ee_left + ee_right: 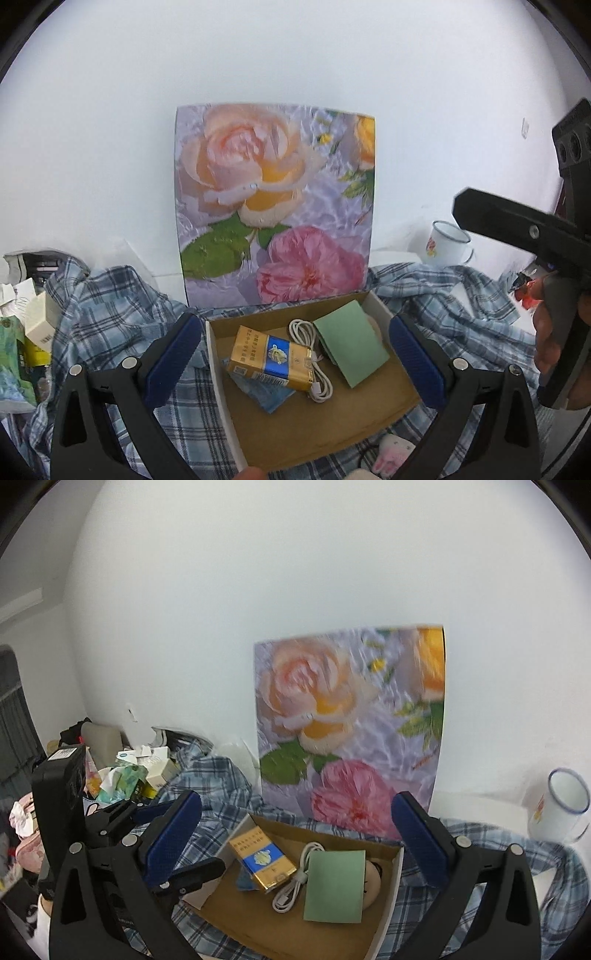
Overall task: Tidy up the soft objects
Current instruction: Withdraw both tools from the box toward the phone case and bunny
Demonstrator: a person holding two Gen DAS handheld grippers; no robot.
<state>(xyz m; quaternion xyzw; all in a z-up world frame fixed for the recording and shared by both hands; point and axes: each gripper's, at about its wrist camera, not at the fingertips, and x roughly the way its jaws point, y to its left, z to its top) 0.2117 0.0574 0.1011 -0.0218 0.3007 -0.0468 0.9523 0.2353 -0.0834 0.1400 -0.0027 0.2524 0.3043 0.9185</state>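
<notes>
An open cardboard box (388,400) rests on a blue plaid shirt (110,314) that spreads out around it on all sides; the box serves as the landmark here. Its lid (273,206), printed with large roses, stands upright at the far edge of the box against a white wall. Inside the box lie a gold-and-blue cigarette pack (271,356) near the left wall, a coiled white cable (314,354) just beside the pack, a green folded card (351,349) toward the right wall, and a blue cloth scrap (269,397) partly under the pack. A pale rounded object, seen in the right wrist view, is partly hidden under the green card. The left gripper (295,363) hovers over the box with its blue pads spread wide, grasping nothing. The right gripper (297,843) likewise hangs above the box, released and empty. A white enamel mug (445,243) stands right of the box, beyond the shirt. A heap of small cartons and wrappers (129,771) lies left of the box. A small pink-and-white plush item (393,452) lies on the shirt just outside the near edge of the box.
</notes>
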